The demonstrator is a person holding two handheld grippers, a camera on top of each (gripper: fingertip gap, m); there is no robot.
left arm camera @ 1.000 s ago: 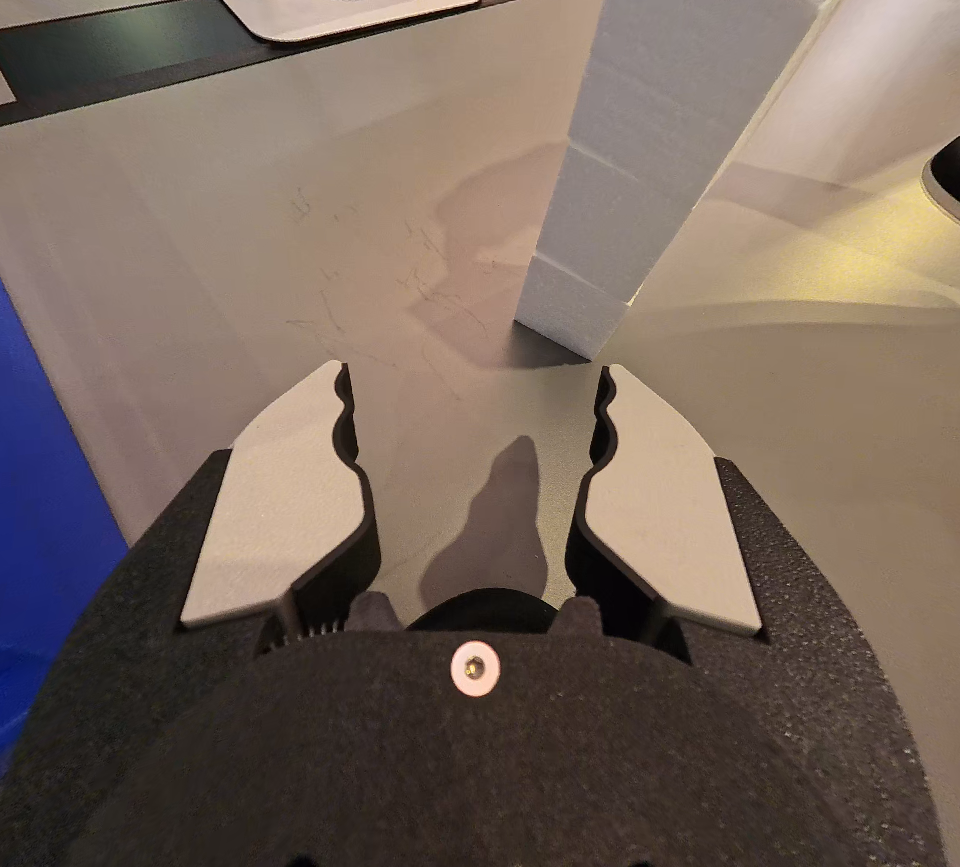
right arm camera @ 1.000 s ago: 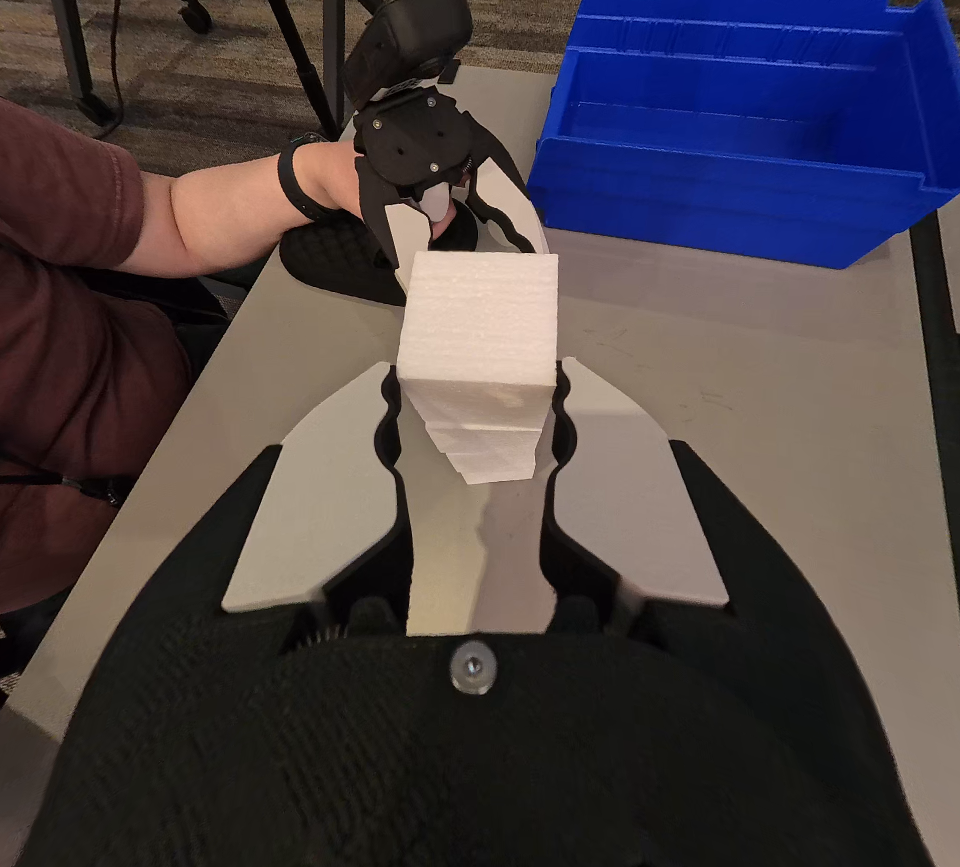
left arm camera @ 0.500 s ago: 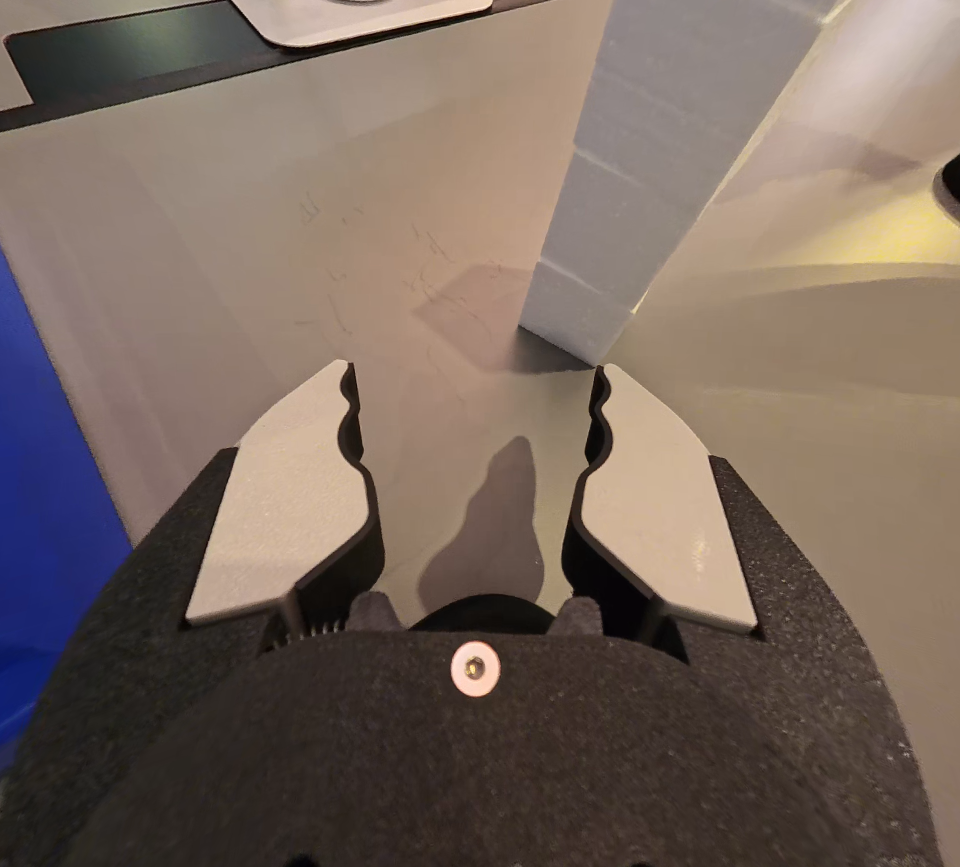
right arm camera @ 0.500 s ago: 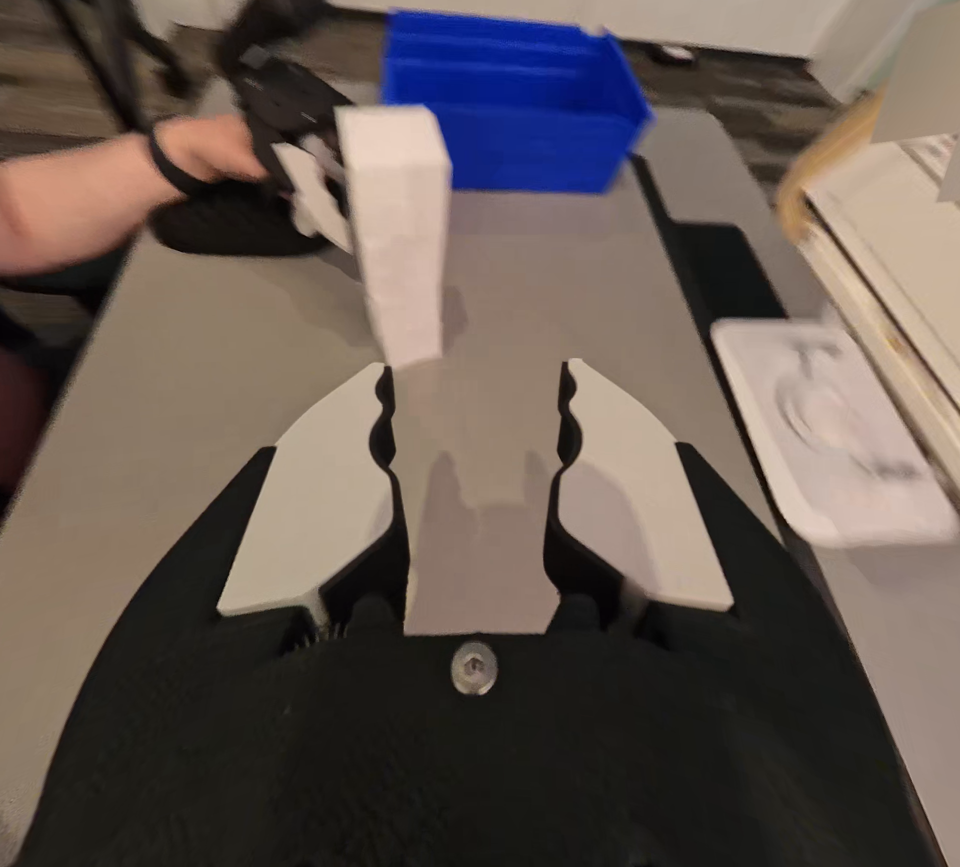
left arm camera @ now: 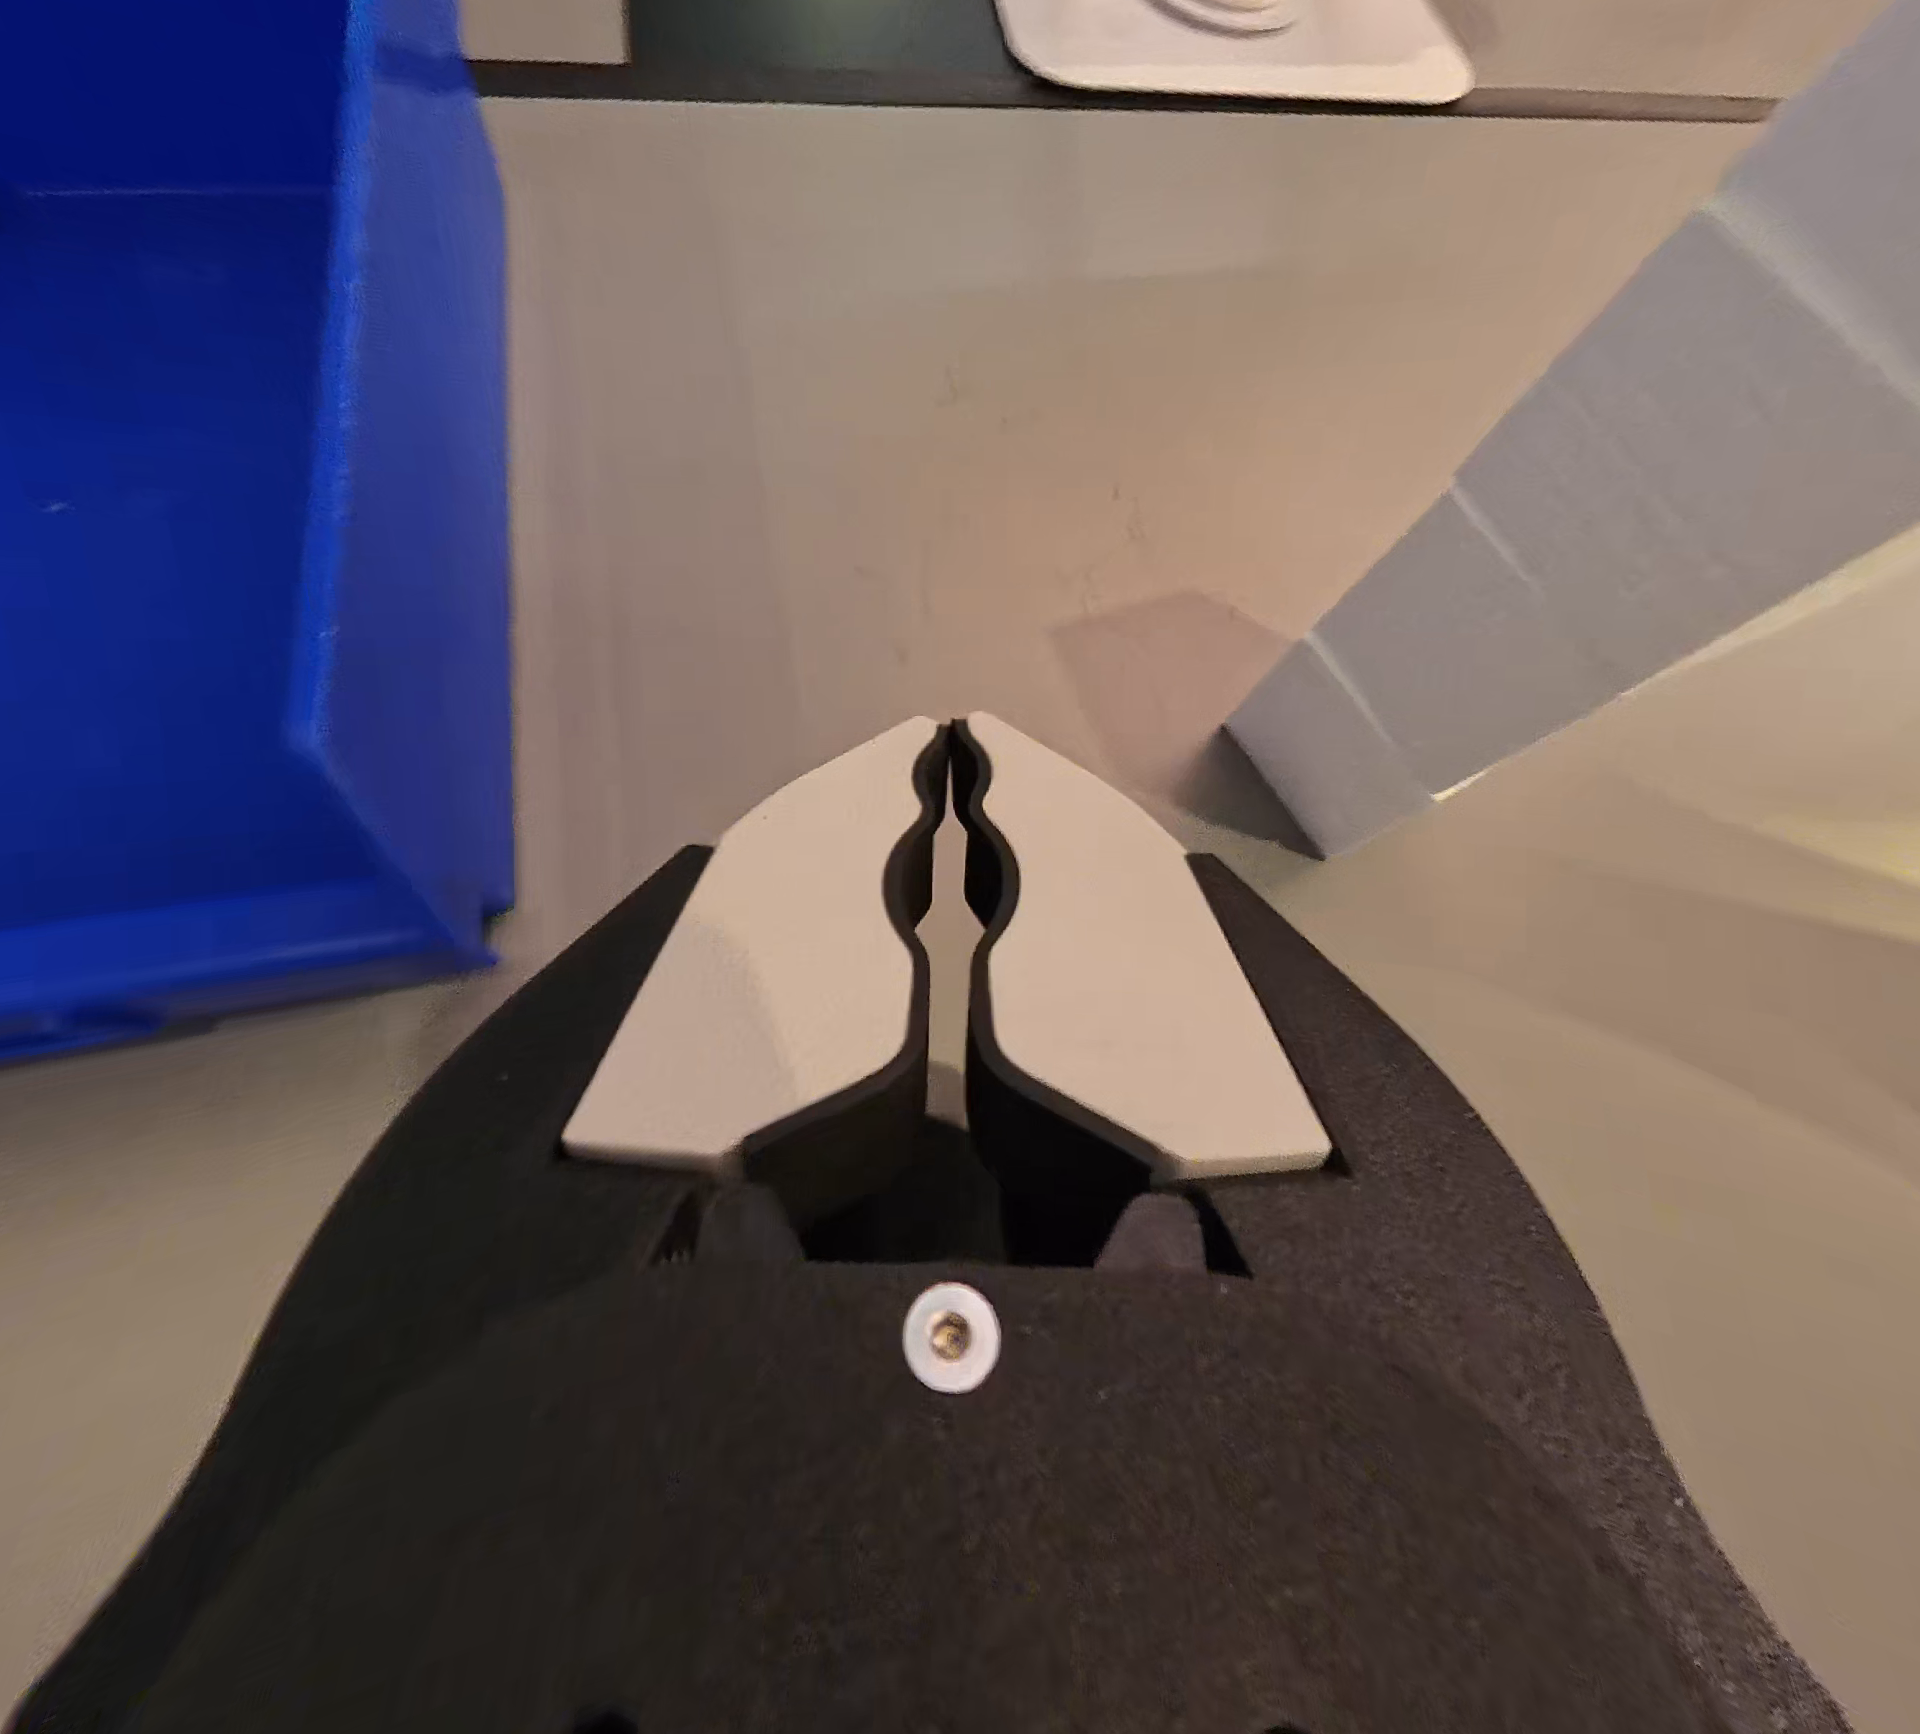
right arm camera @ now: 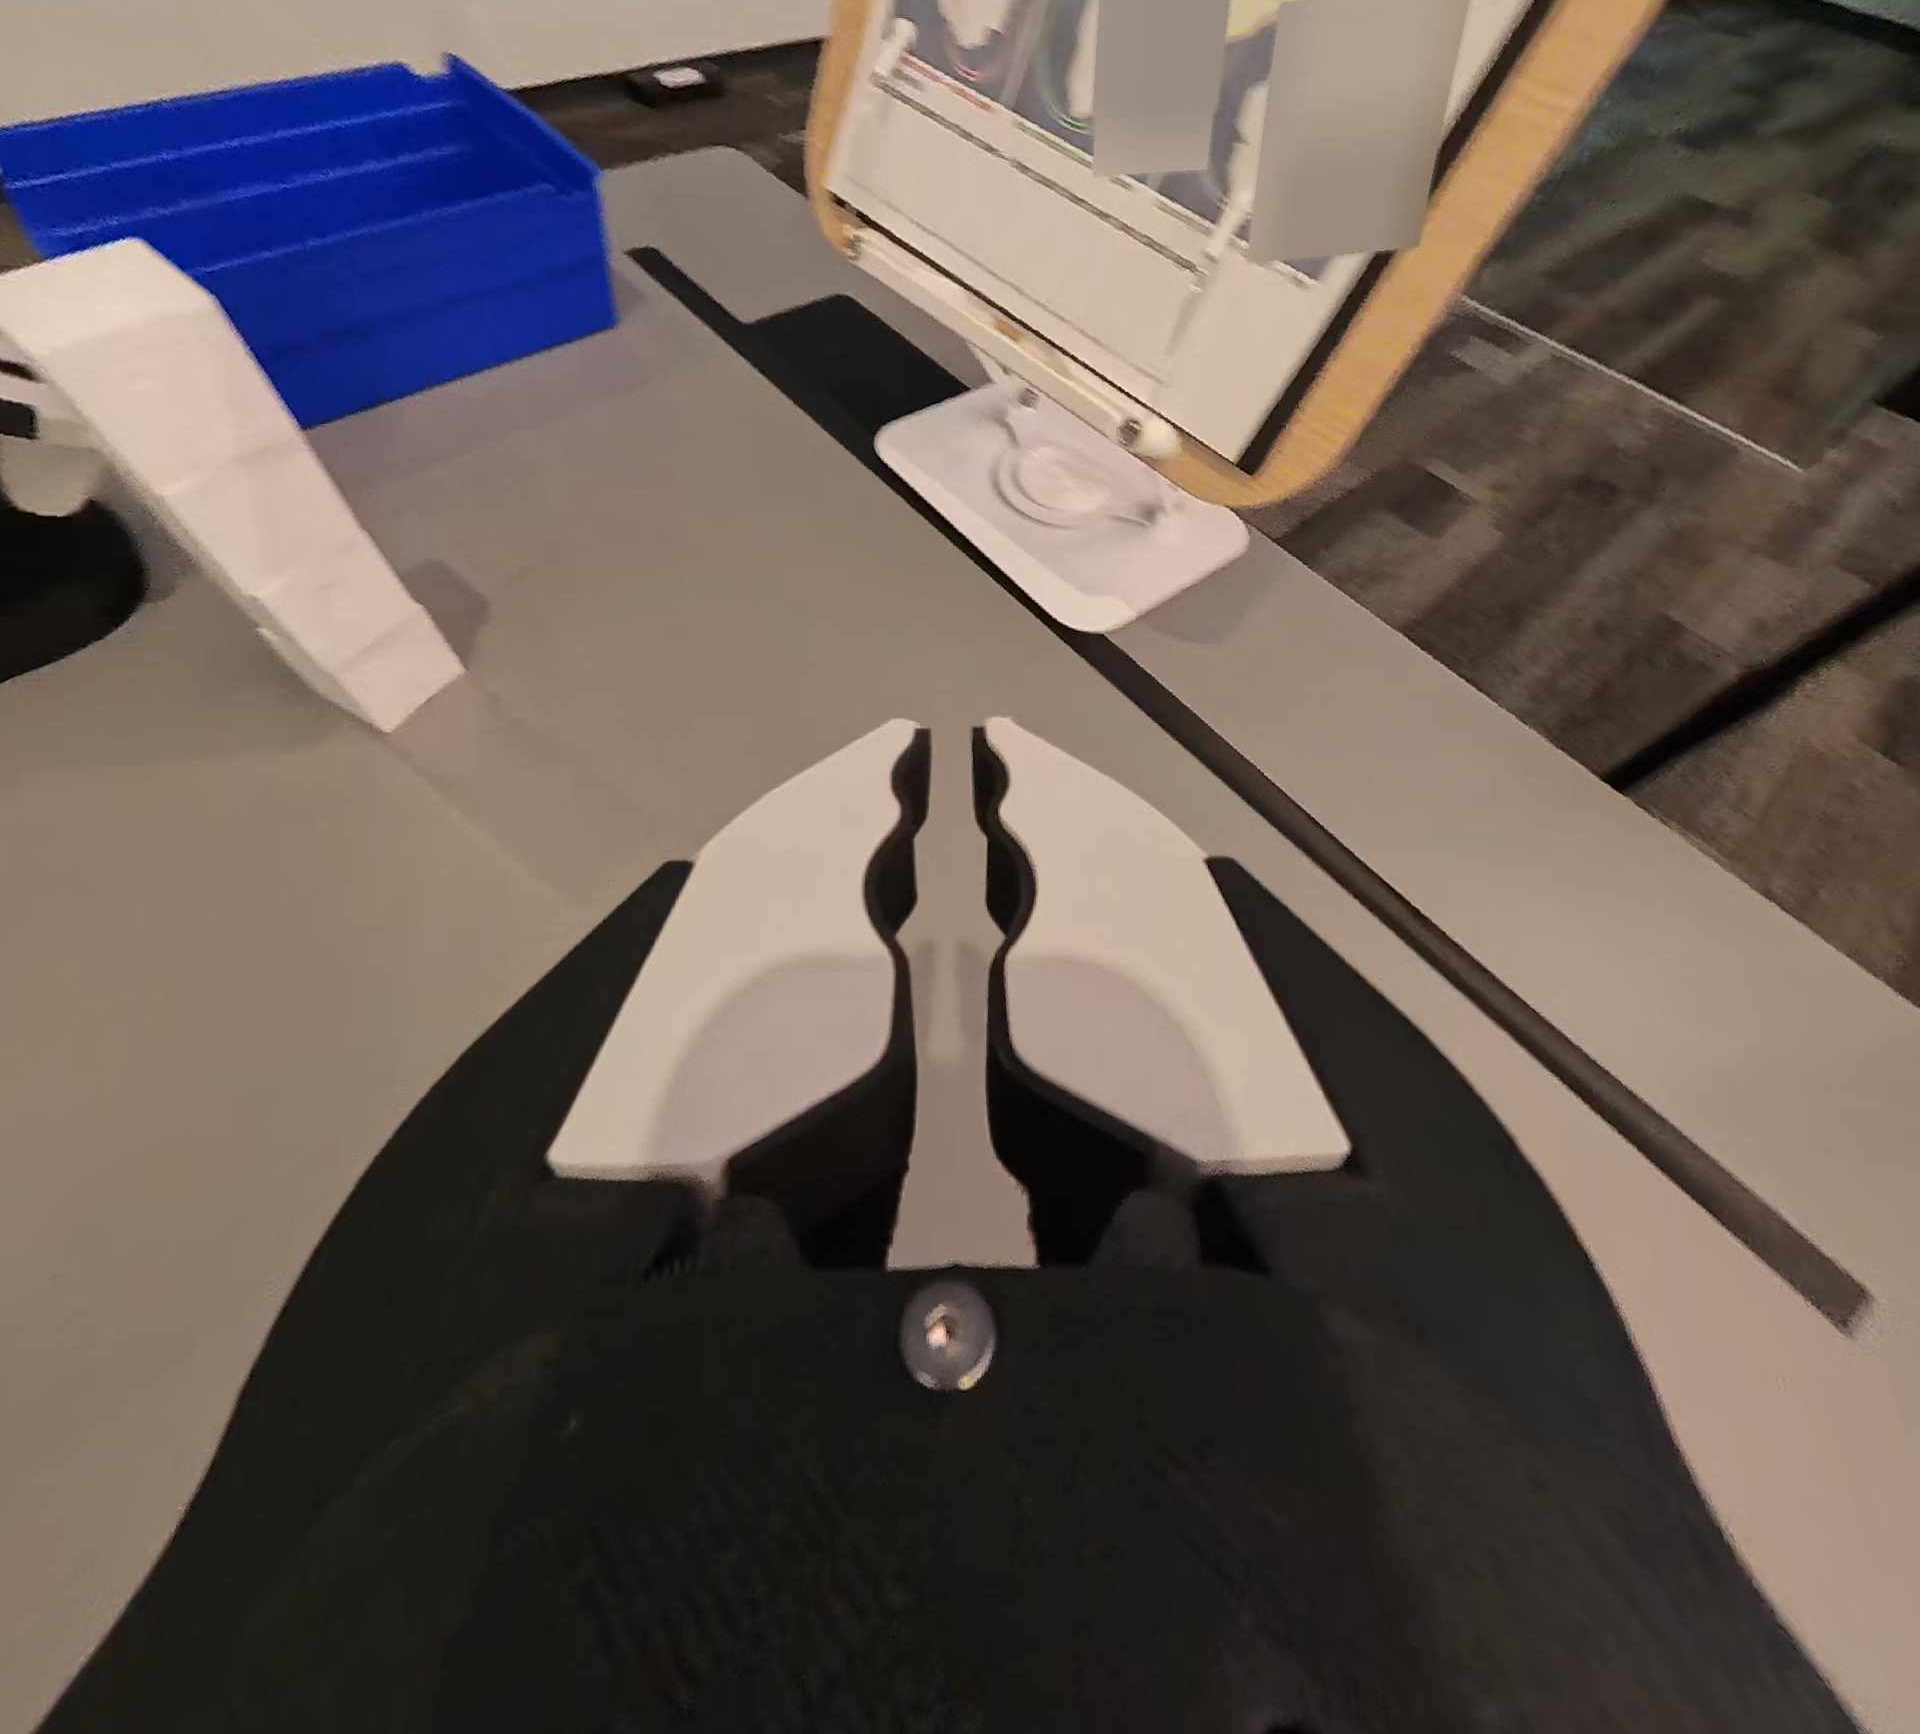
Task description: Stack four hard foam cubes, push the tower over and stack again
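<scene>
White foam cube tower (right arm camera: 223, 479) intact, seams visible, on grey table (right arm camera: 665, 604).

Both tools share one build. The left gripper (left arm camera: 953, 728) has a black, grainy-textured body that widens toward the camera, two pale grey fingers (left arm camera: 790, 946) with wavy black inner edges, and a small bolt in a white washer (left arm camera: 951, 1339). The right gripper (right arm camera: 951, 728) matches — its screw (right arm camera: 947, 1339) looks dark metal.
</scene>
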